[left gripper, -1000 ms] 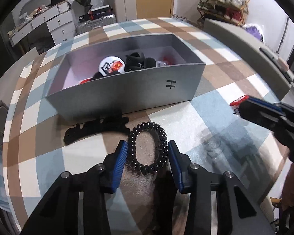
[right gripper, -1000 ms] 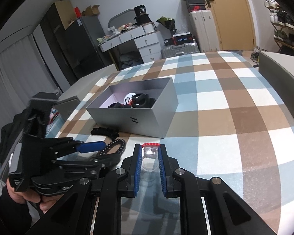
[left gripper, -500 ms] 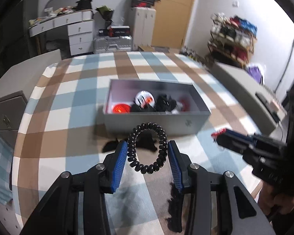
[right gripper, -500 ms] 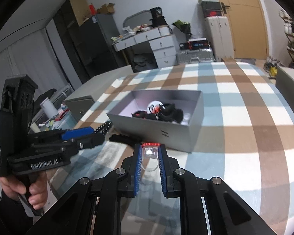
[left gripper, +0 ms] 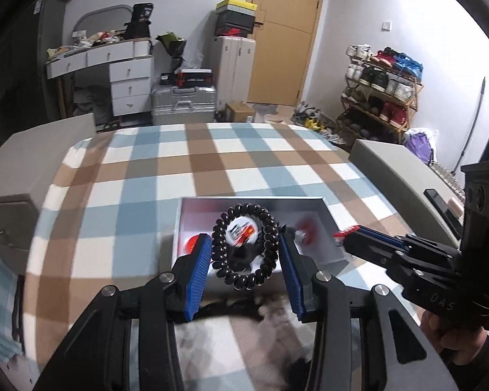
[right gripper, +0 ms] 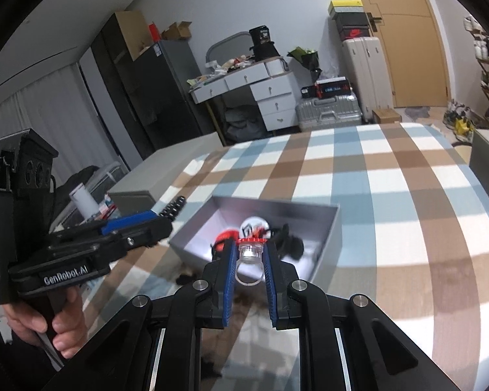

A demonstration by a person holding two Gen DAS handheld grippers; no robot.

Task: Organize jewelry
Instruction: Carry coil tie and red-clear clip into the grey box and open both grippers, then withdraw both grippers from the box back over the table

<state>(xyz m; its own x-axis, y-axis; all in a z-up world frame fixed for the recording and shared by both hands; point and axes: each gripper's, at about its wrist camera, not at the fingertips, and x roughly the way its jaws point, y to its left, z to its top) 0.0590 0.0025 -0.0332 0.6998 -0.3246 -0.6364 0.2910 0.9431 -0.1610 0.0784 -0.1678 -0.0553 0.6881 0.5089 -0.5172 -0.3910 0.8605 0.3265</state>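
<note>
My left gripper (left gripper: 244,250) is shut on a black spiral hair tie (left gripper: 244,246) and holds it in the air above the near side of the grey box (left gripper: 185,205). My right gripper (right gripper: 250,254) is shut on a clear plastic ring with a red top (right gripper: 250,252), raised in front of the grey box (right gripper: 329,244). The box holds a white badge (right gripper: 252,226), a red item (right gripper: 225,236) and black hair clips (right gripper: 287,239). The left gripper also shows in the right wrist view (right gripper: 166,213), and the right gripper in the left wrist view (left gripper: 342,234).
The box sits on a blue, brown and white checked cloth (left gripper: 140,176). A black hair accessory (right gripper: 185,277) lies on the cloth in front of the box. Grey slabs (left gripper: 394,169) flank the table. Drawers, suitcases and a shoe rack stand behind.
Both grippers have risen off the cloth with their items and moved toward the box. The hair tie now hangs over the box's near side; the ring is lifted in front of it.
</note>
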